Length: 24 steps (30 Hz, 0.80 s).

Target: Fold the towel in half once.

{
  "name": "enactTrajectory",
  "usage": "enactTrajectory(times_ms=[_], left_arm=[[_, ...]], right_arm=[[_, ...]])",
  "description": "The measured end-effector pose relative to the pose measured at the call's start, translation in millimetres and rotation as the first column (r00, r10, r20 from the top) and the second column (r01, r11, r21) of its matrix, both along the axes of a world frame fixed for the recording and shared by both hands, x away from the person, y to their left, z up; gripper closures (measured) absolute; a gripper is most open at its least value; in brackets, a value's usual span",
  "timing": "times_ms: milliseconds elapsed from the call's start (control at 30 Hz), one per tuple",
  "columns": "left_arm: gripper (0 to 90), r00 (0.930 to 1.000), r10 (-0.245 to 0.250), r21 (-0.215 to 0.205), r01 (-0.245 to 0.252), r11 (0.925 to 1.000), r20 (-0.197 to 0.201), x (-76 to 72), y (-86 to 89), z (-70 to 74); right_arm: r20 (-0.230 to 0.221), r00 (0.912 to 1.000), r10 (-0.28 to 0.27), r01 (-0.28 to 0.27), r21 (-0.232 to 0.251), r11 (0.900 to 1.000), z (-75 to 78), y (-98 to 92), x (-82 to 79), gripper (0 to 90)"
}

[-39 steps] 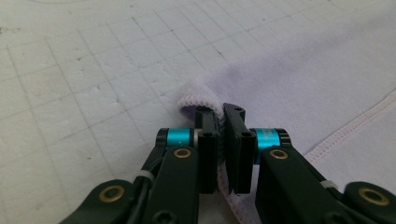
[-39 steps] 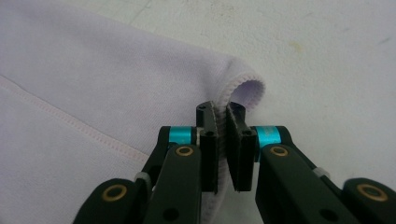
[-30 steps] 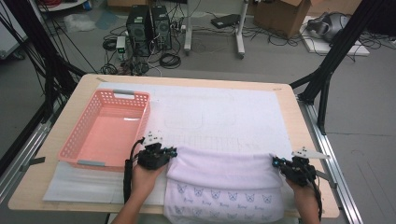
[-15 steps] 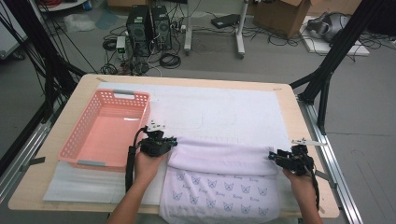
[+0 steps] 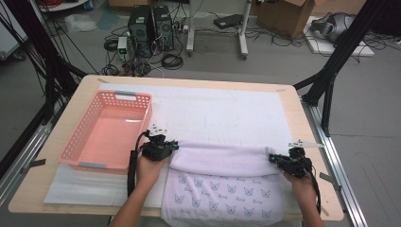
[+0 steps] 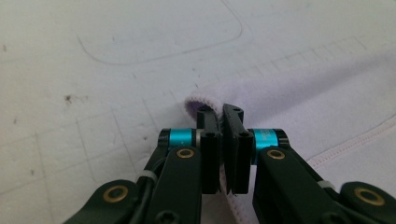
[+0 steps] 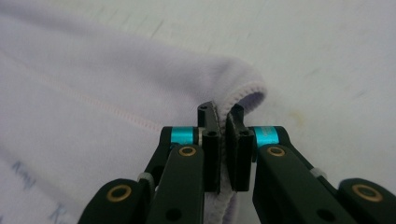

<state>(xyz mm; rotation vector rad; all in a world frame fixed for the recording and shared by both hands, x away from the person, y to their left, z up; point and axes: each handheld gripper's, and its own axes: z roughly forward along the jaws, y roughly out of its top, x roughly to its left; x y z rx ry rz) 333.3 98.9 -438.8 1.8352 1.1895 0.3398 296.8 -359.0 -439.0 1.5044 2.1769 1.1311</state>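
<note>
On the near half of the table (image 5: 312, 198) lies a pale lilac towel (image 5: 222, 189) printed with small cat faces, spread over a white mat (image 5: 213, 113) that covers most of the wooden top. Its far part is folded over toward the person, so a plain band runs across between the two grippers and the printed side shows below it, reaching the table's near edge. At the left end of that fold the left gripper (image 5: 171, 146) pinches the cloth: in the left gripper view the two black jaws stand pressed together on the hemmed edge of the towel (image 6: 205, 100), which curls up just past their tips. At the right end the right gripper (image 5: 273, 158) does the same; its jaws have just been closing, and in the right gripper view they now clamp the stitched hem of the towel (image 7: 243, 93), with a small loop of fabric bulging beyond them. Each gripper sits in one of the person's hands, with the forearms coming in from the near edge. Just left of the left gripper stands a pink plastic basket (image 5: 85, 139) with slotted walls, close to the towel but apart from it.
</note>
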Motion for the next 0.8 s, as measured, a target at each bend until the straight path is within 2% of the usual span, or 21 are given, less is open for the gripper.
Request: enactTrajectory(times_ms=[33, 100, 233, 333, 400, 433, 467, 533, 633, 667, 700, 733, 800], left_arm=[[85.8, 0.9999, 0.009, -0.017, -0.009, 0.9998, 0.010, 1.1, -0.2, 3.2], [85.8, 0.9995, 0.011, -0.012, -0.011, 0.9999, 0.031, 5.2, -2.4, 11.1], [85.7, 0.9984, 0.031, -0.007, -0.030, 0.9995, 0.047, 21.5, -3.0, 23.4], [85.7, 0.9970, 0.056, -0.002, -0.056, 0.9984, 0.054, 37.6, -4.5, 27.4], [85.6, 0.9968, 0.071, 0.004, -0.071, 0.9975, 0.038, 49.1, -6.2, 27.0], [85.6, 0.9968, 0.071, 0.004, -0.071, 0.9975, 0.038, 49.1, -6.2, 27.0], [85.6, 0.9958, 0.089, -0.007, -0.089, 0.9960, 0.017, 59.2, -6.3, 25.6], [85.6, 0.9944, 0.104, -0.024, -0.104, 0.9943, 0.018, 64.4, -6.6, 25.0], [85.5, 0.9936, 0.113, -0.021, -0.113, 0.9934, 0.006, 72.5, -7.6, 20.5], [84.7, 0.9942, 0.107, -0.021, -0.107, 0.9940, 0.003, 73.1, -7.8, 18.4], [82.5, 0.9957, 0.093, -0.011, -0.093, 0.9956, -0.001, 73.2, -9.1, 15.4], [75.3, 0.9968, 0.080, 0.003, -0.080, 0.9968, 0.003, 72.5, -10.1, 13.7], [58.5, 0.9976, 0.062, -0.021, -0.062, 0.9979, 0.030, 68.0, -9.0, 12.8]], right_arm=[[0.030, 0.9995, -0.013, 0.013, 0.006, 1.000, 2.6, -1.5, 1.4, 86.9], [0.075, 0.9965, -0.037, 0.037, -0.010, 0.999, 9.3, -2.8, 7.4, 86.9], [0.104, 0.9924, -0.067, 0.068, -0.009, 0.998, 22.1, -7.9, 30.8, 86.8], [0.133, 0.9891, -0.063, 0.069, -0.037, 0.997, 30.6, -5.8, 50.0, 86.7], [0.145, 0.9874, -0.064, 0.073, -0.056, 0.996, 34.9, -3.7, 62.6, 86.7], [0.140, 0.9879, -0.066, 0.075, -0.058, 0.995, 36.1, -3.2, 68.6, 86.6], [0.135, 0.9885, -0.068, 0.078, -0.064, 0.995, 36.7, -2.3, 75.4, 86.6], [0.141, 0.9876, -0.069, 0.080, -0.073, 0.994, 36.7, -1.3, 83.3, 86.6], [0.139, 0.9874, -0.076, 0.087, -0.078, 0.993, 35.8, -0.6, 93.3, 86.5], [0.124, 0.9892, -0.078, 0.088, -0.075, 0.993, 34.0, 0.3, 95.9, 86.0], [0.116, 0.9901, -0.078, 0.087, -0.070, 0.994, 32.3, 1.2, 97.2, 84.3], [0.094, 0.9928, -0.075, 0.081, -0.058, 0.995, 30.1, 1.6, 98.2, 79.6], [0.076, 0.9939, -0.080, 0.083, -0.045, 0.996, 29.3, 0.2, 97.6, 66.3]])
